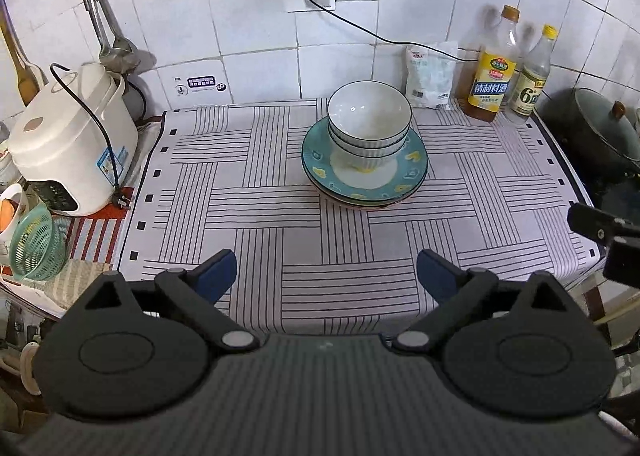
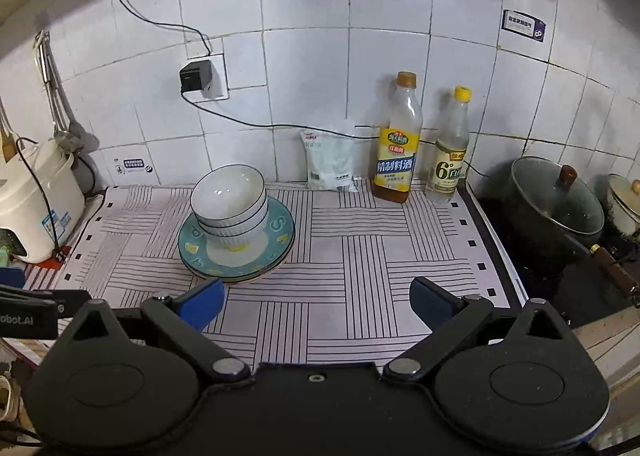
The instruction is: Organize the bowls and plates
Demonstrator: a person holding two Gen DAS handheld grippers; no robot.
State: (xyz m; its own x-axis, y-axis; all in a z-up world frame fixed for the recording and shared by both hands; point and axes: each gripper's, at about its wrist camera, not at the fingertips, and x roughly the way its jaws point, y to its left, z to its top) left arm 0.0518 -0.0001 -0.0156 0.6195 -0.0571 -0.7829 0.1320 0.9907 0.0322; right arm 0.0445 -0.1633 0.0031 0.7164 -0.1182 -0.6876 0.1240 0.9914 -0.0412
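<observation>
We look across a kitchen counter covered by a striped cloth (image 1: 320, 240), with white wall tiles behind it. Nearest to us, our left gripper (image 1: 326, 276) hangs over the front of the cloth with its blue pads spread wide and nothing between them. Our right gripper (image 2: 316, 304) is just as wide apart and also holds nothing; its tip shows at the right edge of the left view.

Further in, near the middle of the cloth, a stack of plates (image 1: 365, 180) lies flat, the top one teal with yellow marks. Three white bowls (image 1: 369, 116) sit nested inside each other on the plates, toward their far side, and neither gripper touches them.

Beyond the stack, against the wall, stand a white bag (image 1: 430, 76), a bottle with amber liquid (image 1: 492, 68) and a clear bottle with a yellow cap (image 1: 530, 76). A white rice cooker (image 1: 72, 144) sits off the cloth to the left, and a dark lidded pot (image 2: 556, 208) to the right.
</observation>
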